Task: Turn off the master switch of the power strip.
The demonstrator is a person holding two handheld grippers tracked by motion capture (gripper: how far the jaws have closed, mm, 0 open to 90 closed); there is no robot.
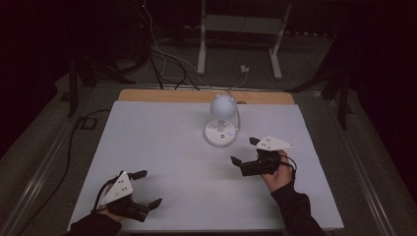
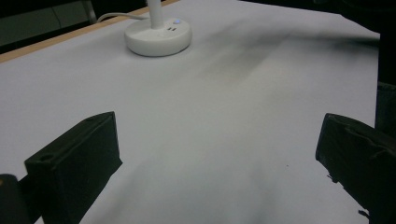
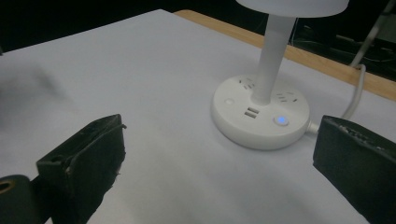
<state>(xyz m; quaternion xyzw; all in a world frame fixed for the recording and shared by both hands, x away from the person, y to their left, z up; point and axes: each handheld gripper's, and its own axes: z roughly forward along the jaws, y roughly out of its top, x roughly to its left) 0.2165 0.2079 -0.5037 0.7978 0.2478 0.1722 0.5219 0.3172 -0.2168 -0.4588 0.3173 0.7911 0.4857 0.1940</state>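
White lamp (image 1: pixel 222 120) stands at far middle of white table (image 1: pixel 162 162), round base (image 3: pixel 259 112) flat on surface, blue button (image 3: pixel 280 120) lit, cord (image 3: pixel 355 95) trailing off behind. Right gripper (image 1: pixel 244 151) hovers just beside base on near right, jaws wide, holding nothing. Left gripper (image 1: pixel 147 188) at near left corner, well apart from lamp, jaws also wide and empty. Room dark beyond table.
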